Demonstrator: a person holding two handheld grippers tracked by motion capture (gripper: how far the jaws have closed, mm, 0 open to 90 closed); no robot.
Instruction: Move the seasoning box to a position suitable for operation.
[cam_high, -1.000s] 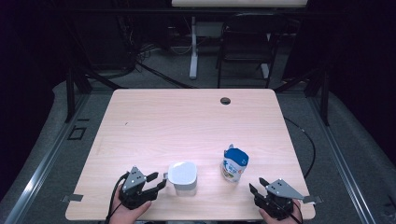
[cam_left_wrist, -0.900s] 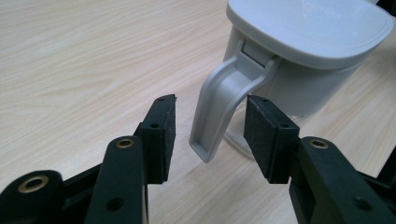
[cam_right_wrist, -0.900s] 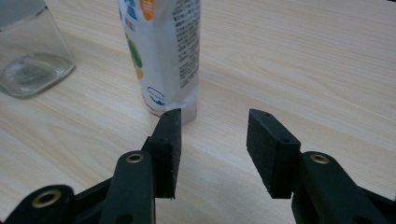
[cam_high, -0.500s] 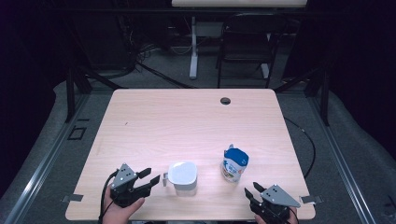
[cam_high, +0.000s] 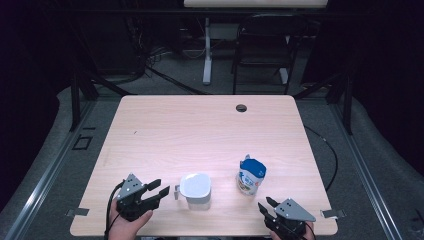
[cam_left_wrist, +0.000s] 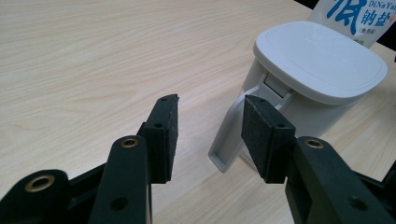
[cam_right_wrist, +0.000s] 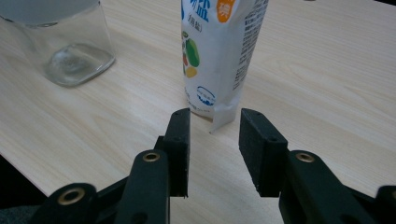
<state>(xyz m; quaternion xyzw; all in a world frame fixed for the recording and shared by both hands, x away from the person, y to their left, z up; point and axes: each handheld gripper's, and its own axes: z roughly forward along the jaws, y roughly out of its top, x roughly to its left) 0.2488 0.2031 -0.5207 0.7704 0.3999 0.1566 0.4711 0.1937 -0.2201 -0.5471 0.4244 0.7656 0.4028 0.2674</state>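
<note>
Both claws hover empty near the front edge of the counter (cam_high: 200, 130). Left claw (cam_high: 162, 189) is spread wide, just beside the handle (cam_left_wrist: 229, 140) of the lidded white jug (cam_high: 196, 190); its jaws have just narrowed slightly. Right claw (cam_high: 265, 209), half open and just closing, faces the upright salt pouch (cam_high: 251, 176). A good grip probably means straddling the handle squarely first.

Lidded jug (cam_high: 195, 190) stood near front edge of tabletop (cam_high: 200, 130), salt pouch (cam_high: 250, 175) just to its right & slightly behind. Left tool (cam_high: 161, 190) lay left of jug handle, right tool (cam_high: 266, 206) in front of pouch.
</note>
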